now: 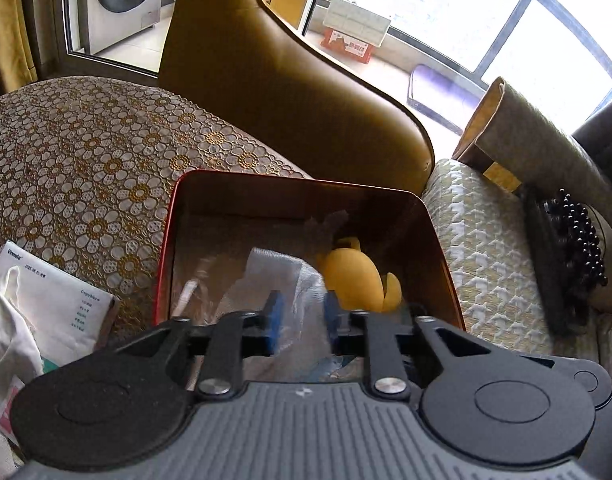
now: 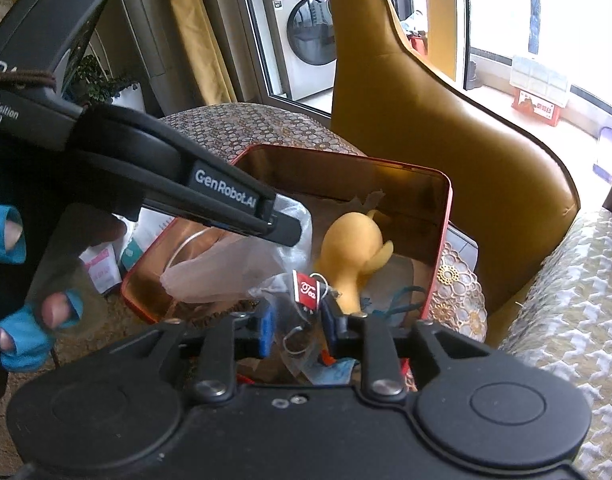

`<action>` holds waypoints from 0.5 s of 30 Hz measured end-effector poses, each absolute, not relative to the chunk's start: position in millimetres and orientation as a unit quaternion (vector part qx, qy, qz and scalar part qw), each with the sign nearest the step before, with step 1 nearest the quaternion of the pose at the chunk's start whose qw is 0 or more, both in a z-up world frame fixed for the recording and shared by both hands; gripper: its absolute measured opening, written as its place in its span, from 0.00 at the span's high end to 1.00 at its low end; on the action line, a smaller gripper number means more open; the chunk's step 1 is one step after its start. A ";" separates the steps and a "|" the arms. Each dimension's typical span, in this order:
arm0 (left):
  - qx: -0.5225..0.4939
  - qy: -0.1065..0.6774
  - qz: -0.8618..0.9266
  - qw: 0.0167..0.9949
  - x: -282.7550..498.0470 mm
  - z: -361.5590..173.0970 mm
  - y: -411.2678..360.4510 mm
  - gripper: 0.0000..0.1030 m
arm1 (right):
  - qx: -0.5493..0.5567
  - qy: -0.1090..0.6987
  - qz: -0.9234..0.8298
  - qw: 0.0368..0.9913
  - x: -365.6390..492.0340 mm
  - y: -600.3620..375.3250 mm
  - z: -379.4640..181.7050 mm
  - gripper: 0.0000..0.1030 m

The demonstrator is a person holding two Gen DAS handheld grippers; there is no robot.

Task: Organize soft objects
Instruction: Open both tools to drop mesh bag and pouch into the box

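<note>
Paper packs [image 1: 62,304] and a white cloth [image 1: 6,328] lie at the far left, on the flowery cover [image 1: 86,152]. Next comes the red tin [image 1: 166,248], open at the top. The left gripper [image 1: 299,320] hangs over the tin's near edge. Its blue pads [image 1: 273,322] stand a little apart, with a clear bag [image 1: 282,280] between them. I cannot tell if the pads press on it. The bag lies straight ahead and sags down into the tin.

Right of the bag, deeper in the tin, sits a yellow toy [image 1: 354,276]. In the right view, its long shape runs from near to far, thin end toward the tools.

The right gripper [image 2: 296,330] is also at the near edge, pads a little apart. A see-through pouch with a red tea tag [image 2: 306,290] sits between them; whether it is pinched is not clear.

Both soft things are over the tin already, so I think letting go comes next. The left gripper is nearer the bag, the right nearer the toy.

At the far right is a couch cushion [image 1: 494,264].
</note>
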State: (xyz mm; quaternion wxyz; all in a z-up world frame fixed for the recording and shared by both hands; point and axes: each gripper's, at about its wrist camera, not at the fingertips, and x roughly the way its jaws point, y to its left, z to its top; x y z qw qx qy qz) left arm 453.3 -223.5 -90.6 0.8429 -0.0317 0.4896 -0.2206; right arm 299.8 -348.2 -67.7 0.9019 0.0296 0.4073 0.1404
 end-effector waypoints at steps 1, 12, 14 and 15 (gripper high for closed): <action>-0.030 0.489 -0.222 0.843 452.1 -90.4 -224.0 0.56 | 0.030 0.408 0.141 0.902 299.0 -347.9 -67.6 0.70; -0.020 0.474 -0.226 0.851 436.9 -78.2 -220.5 0.41 | 0.023 0.404 0.132 0.905 286.8 -347.6 -61.2 0.56; -0.018 0.471 -0.228 0.852 432.3 -74.7 -218.7 0.41 | 0.022 0.402 0.131 0.906 284.6 -346.5 -57.8 0.52; -0.017 0.469 -0.227 0.853 430.1 -72.8 -217.8 0.41 | 0.022 0.401 0.131 0.906 282.6 -346.8 -56.2 0.50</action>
